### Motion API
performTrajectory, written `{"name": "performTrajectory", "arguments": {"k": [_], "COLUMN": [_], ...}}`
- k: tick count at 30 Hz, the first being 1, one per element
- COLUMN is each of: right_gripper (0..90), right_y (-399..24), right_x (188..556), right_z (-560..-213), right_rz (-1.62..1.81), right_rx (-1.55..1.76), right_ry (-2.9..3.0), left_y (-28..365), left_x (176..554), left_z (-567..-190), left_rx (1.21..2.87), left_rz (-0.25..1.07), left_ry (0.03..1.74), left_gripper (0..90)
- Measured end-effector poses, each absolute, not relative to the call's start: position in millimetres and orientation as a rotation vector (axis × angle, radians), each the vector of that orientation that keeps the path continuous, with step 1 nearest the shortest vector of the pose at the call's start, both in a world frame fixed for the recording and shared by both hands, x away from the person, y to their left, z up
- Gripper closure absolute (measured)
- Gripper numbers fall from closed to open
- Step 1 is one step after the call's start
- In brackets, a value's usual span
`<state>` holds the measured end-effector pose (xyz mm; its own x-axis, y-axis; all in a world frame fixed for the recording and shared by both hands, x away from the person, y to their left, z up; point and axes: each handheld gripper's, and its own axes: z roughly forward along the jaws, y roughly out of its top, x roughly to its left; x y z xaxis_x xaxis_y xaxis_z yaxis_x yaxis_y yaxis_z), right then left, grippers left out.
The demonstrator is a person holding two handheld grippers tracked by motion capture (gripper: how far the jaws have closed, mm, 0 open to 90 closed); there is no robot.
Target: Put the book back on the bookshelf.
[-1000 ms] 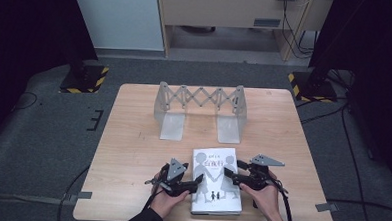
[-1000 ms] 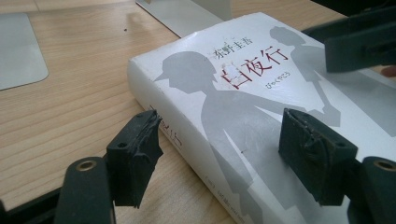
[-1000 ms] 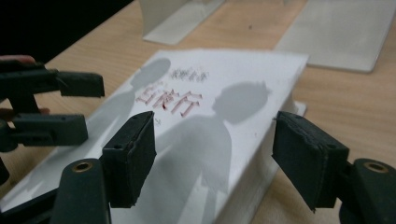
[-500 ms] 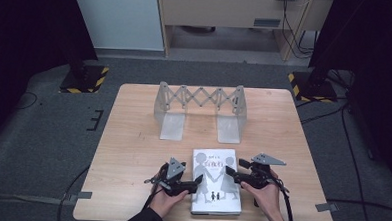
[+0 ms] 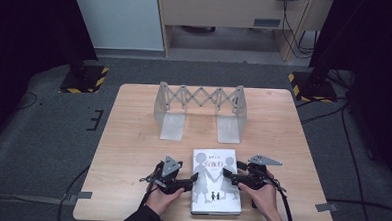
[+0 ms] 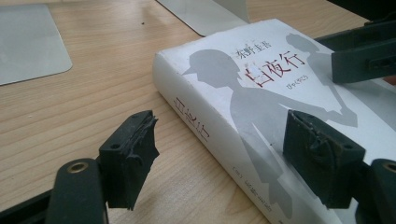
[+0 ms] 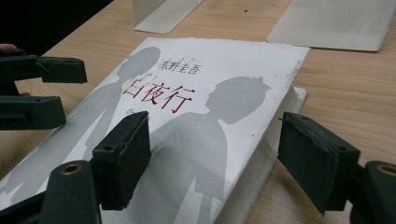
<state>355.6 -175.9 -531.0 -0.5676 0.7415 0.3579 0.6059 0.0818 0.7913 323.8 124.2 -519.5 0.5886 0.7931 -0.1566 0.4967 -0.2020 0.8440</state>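
A thick white book (image 5: 215, 199) with grey silhouettes and red characters on its cover lies flat near the table's front edge. My left gripper (image 5: 191, 180) is at its left side, open. In the left gripper view that gripper (image 6: 222, 149) straddles the spine of the book (image 6: 243, 93), one jaw over the wood and the other over the cover. My right gripper (image 5: 231, 178) is at the right side, open. In the right gripper view it (image 7: 219, 156) straddles the page edge of the book (image 7: 201, 93). Neither gripper holds anything.
A grey metal expanding book rack (image 5: 199, 98) stands at the back middle of the wooden table (image 5: 132, 138), with two flat base plates (image 5: 173, 125) reaching toward the book. The person's hands come in over the front edge.
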Motion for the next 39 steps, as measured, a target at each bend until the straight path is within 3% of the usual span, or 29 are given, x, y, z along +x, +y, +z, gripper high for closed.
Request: {"name": "performTrajectory", "arguments": {"k": [39], "right_gripper": [24.1], "right_y": [-155.8], "right_x": [359.2], "right_z": [-508.7], "right_rz": [1.628], "right_rx": [1.308], "right_ry": [2.163], "left_y": [135.8], "left_x": [325.0], "left_z": [-516.6], "left_rx": [1.815], "left_rz": [0.375], "left_ry": [1.067], "left_gripper": [25.8]}}
